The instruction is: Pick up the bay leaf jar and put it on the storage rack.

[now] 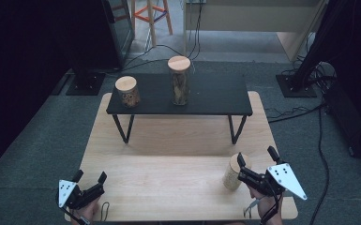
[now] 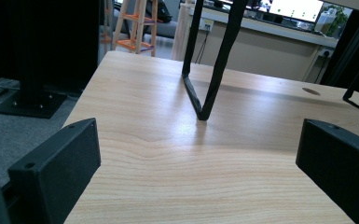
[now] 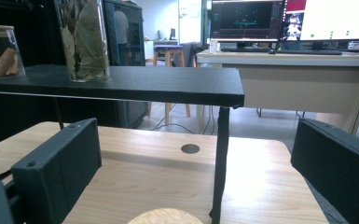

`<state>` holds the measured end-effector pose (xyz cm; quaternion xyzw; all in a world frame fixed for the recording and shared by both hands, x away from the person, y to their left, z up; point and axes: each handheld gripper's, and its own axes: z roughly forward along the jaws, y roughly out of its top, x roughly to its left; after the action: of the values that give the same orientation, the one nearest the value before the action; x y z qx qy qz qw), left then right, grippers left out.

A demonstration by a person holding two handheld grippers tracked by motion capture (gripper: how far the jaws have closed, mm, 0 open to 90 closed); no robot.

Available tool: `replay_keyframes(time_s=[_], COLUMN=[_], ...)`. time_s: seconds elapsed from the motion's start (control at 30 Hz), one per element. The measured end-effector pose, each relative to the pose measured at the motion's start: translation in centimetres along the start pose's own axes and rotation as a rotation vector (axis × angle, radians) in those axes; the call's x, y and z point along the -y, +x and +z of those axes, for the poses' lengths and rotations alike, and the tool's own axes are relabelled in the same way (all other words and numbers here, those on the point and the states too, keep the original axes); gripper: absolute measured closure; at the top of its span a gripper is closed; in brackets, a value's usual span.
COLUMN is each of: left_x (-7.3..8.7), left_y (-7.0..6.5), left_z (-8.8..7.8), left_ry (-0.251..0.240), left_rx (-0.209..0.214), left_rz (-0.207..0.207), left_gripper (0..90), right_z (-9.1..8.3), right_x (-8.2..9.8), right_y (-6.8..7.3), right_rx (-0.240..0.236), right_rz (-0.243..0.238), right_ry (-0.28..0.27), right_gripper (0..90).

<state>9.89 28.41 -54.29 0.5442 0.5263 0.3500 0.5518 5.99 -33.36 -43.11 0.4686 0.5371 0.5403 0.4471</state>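
A black shelf stands on the wooden table. It carries a short wood-lidded jar of cinnamon sticks and a tall jar of dried leaves. A third wood-lidded jar stands on the table at the front right. My right gripper is open just behind and to the right of it. In the right gripper view its lid shows low between the wide-apart jaws. My left gripper is open at the front left with nothing between its jaws, facing a shelf leg.
The shelf's right leg rises just beyond the third jar, with a round hole in the tabletop past it. Cables, black stand bases and a wooden stool are on the floor behind. A desk with monitors stands farther back.
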Motion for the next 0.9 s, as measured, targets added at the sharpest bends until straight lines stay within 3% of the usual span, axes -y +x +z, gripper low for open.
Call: replay_keyframes(time_s=[0.3,0.4,0.9], left_x=[0.0,0.0,0.0], left_y=[-0.1,-0.1,-0.1], left_z=[0.0,0.0,0.0], left_ry=[0.0,-0.001,-0.001], left_rx=[-0.002,-0.003,-0.002], left_rz=[0.003,0.002,0.001], left_gripper=[0.0,0.0,0.0], right_z=[-1.1,-1.3,-1.5], right_x=[0.6,1.0,2.4], right_y=[-0.3,-0.1,-0.4], right_rx=[0.005,0.013,-0.004], right_rz=[-0.01,-0.033,-0.026], right_ry=[0.002,0.01,0.013], right_gripper=[1.3,1.3,1.3])
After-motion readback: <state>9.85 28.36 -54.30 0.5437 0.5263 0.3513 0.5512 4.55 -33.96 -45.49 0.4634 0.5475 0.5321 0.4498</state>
